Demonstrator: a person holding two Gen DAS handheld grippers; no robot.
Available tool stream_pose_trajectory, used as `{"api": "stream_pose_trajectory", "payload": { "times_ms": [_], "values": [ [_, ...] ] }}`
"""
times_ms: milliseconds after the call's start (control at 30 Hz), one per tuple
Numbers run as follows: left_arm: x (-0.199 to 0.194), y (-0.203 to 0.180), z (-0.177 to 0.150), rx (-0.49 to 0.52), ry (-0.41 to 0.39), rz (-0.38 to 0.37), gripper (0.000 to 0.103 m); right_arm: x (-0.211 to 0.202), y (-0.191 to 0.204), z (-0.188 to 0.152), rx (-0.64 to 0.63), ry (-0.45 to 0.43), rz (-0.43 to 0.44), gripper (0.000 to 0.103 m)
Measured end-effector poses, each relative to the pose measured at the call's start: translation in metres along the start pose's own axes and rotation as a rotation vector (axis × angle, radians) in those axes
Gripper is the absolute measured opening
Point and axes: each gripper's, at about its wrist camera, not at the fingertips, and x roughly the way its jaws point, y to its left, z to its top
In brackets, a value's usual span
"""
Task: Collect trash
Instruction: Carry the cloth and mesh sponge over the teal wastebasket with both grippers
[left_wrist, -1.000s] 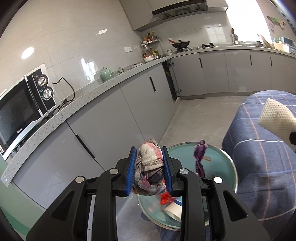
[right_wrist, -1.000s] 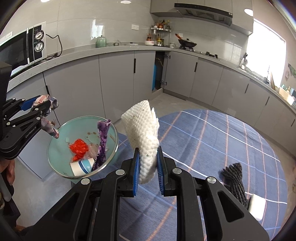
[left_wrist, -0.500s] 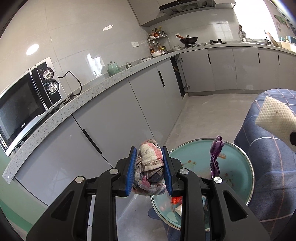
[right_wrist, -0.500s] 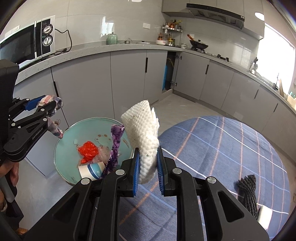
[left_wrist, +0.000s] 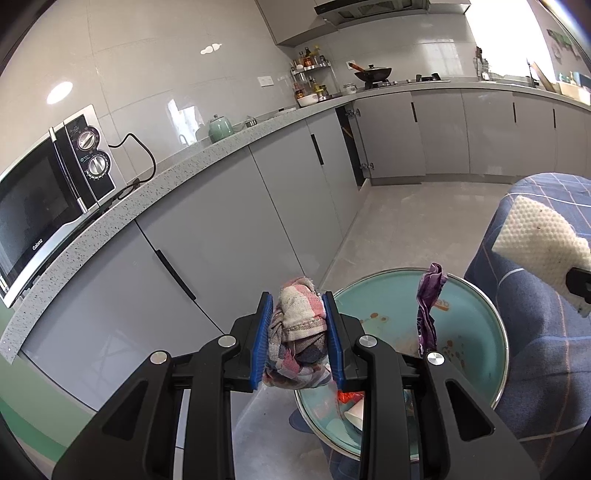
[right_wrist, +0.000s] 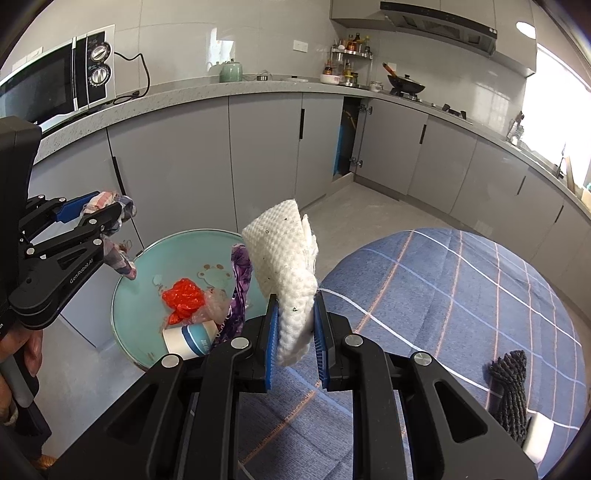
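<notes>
Left tool (left_wrist: 297, 328) clamped on a bunched plaid rag (left_wrist: 299, 332), held just beside the near rim of the teal bin (left_wrist: 491, 332), not yet over its mouth. Right tool (right_wrist: 295, 332) clamped on a folded white paper towel (right_wrist: 284, 258), held above the edge of the tabletop, over its blue checked cloth (right_wrist: 461, 295), with the bin just off that edge on the floor side. Already lying in the bin: a red plastic scrap (right_wrist: 183, 297), a paper cup (right_wrist: 190, 338), a purple wrapper (right_wrist: 240, 280) standing up against the rim. Judged roughly midway: several pieces dropped, two more gripped and close to release. Left on the cloth near the far right edge: a dark coiled rope bundle (right_wrist: 511, 391) and a white block (right_wrist: 537, 439) just beside it, whether trash or not cannot be told.
</notes>
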Motion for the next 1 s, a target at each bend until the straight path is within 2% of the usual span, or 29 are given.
{"api": "stream_pose_trajectory", "payload": {
  "times_ms": [533,1000],
  "values": [
    [-0.011,-0.013,0.002,0.019,-0.016,-0.052,0.028,0.012,0.014,0.007,-0.034,0.008,0.037,0.018],
    [-0.011,-0.025,-0.001,0.057,-0.023,-0.023,0.028,0.022,0.014,0.006,-0.037,0.021,0.06,0.019]
  ]
}}
